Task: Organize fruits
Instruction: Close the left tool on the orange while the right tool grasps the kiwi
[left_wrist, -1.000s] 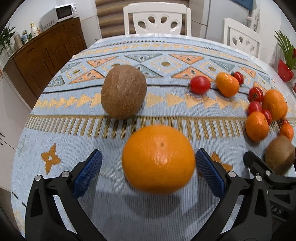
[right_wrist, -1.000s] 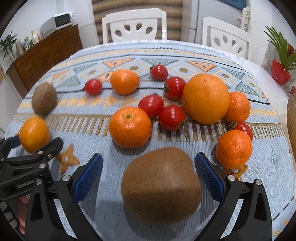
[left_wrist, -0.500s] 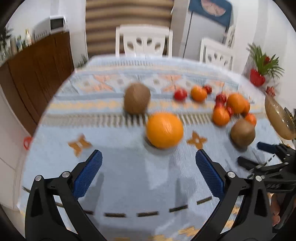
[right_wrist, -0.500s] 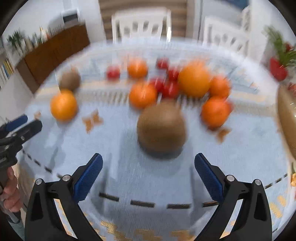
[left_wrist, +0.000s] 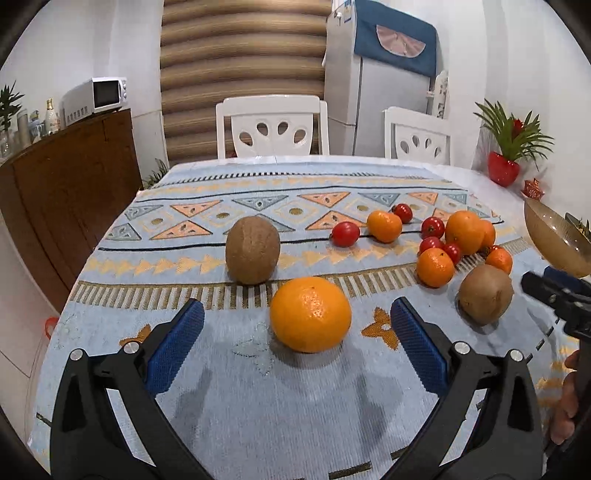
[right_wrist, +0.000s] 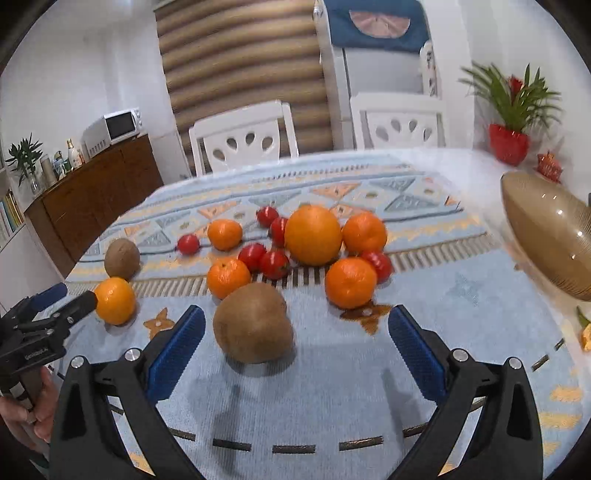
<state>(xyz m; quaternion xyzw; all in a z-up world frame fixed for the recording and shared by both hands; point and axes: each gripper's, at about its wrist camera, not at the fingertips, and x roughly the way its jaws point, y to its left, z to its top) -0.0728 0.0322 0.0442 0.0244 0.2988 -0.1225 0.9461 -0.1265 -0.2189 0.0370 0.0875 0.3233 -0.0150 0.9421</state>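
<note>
My left gripper (left_wrist: 297, 341) is open and empty above the patterned tablecloth (left_wrist: 258, 398). A large orange (left_wrist: 310, 314) lies just ahead of its blue pads (left_wrist: 177, 339), apart from them. A brown kiwi (left_wrist: 253, 254) sits behind the orange. My right gripper (right_wrist: 295, 341) is also open and holds nothing. A second brown kiwi (right_wrist: 255, 323) lies just in front of it, nearer its left pad. Behind that kiwi is a cluster with a big orange (right_wrist: 313, 234), several mandarins (right_wrist: 350, 282) and several tomatoes (right_wrist: 274, 264).
An amber glass bowl (right_wrist: 550, 240) stands tilted at the table's right side. Two white chairs (left_wrist: 271, 127) stand at the far edge. A wooden sideboard (left_wrist: 62, 177) with a microwave is on the left. A hand (right_wrist: 40, 417) holds the left gripper (right_wrist: 70, 299).
Both grippers have drawn back and up from the fruit. The orange and the kiwi, which sat between the open fingers, now lie ahead of them on the cloth.
</note>
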